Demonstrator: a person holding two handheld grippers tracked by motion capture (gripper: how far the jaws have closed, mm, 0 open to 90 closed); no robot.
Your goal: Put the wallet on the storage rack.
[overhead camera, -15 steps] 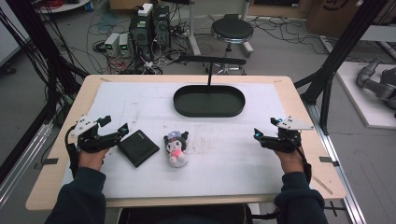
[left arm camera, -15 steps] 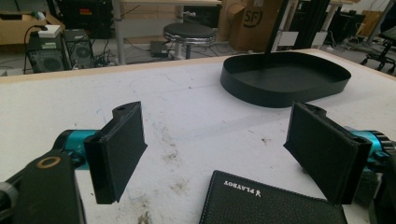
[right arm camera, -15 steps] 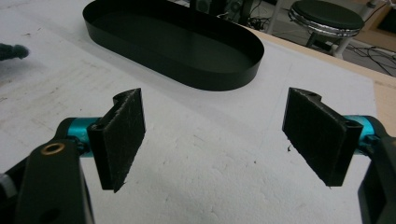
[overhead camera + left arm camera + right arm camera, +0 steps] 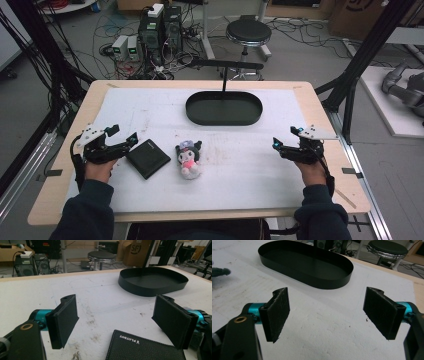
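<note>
Wallet (image 4: 148,158) lies flat on the white table cover (image 4: 150,107), just beyond the tips of the left gripper (image 4: 124,135) and slightly to that gripper's right. In the left gripper view the wallet (image 4: 146,347) sits low between the two black pads, its near edge and gold lettering in sight, and neither pad touches it. The left gripper's jaws stand spread wide with nothing between them; the person's left hand (image 4: 97,170) holds the tool low over the table, jaws pointing toward the wallet.

Further right of the wallet, near it but apart, rests a small plush toy (image 4: 189,159) with dark ears and a pale body, lying on its back.

Ahead of both tools, toward the far edge of the table, sits a black oval tray (image 4: 192,111). In the left gripper view the tray (image 4: 130,285) lies ahead and to the right of the jaws; in the right gripper view the tray (image 4: 329,282) lies ahead and to the left, well apart from the pads.

The right gripper (image 4: 284,138) is held by the right hand (image 4: 312,172), well apart from the toy and the wallet. Its jaws are likewise spread wide, over bare cover, with nothing between them.
</note>
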